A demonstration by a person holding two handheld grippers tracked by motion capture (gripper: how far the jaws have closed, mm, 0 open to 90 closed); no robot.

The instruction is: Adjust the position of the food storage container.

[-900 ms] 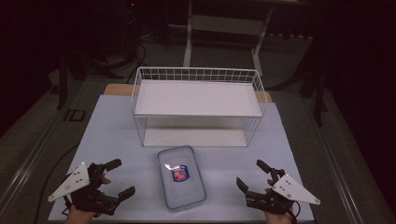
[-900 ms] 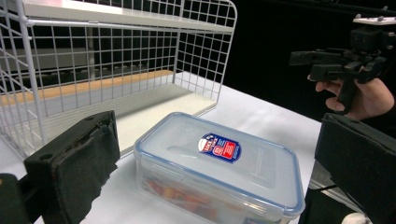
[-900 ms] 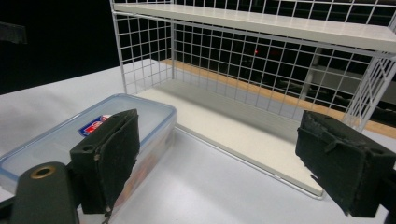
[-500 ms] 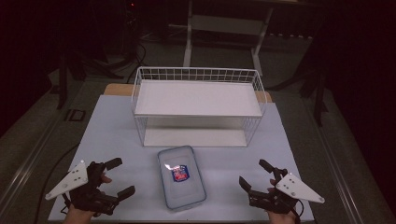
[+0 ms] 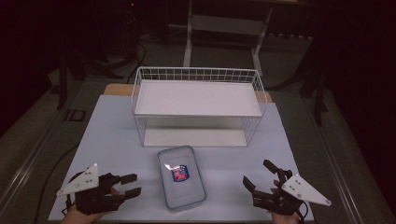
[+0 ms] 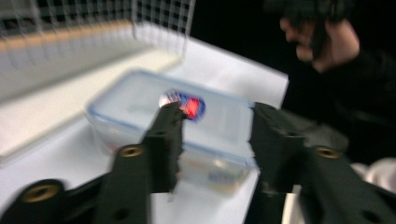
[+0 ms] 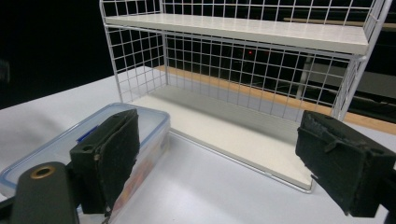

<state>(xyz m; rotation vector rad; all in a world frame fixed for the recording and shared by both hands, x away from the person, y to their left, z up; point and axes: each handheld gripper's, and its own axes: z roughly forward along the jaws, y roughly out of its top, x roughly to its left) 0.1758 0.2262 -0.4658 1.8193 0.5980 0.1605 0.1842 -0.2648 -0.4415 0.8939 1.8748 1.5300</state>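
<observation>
Two tiers on the white wire shelf rack at the back of the table, both bare as far as I can see. Right in front of it lies the clear lidded container, lid on, a red-blue label on top; the contents are too blurry to call. Left gripper and right gripper sit on either side of it, both spread wide and holding nothing. Looks like the approach stage; next they'd need to close in on the box's sides.
</observation>
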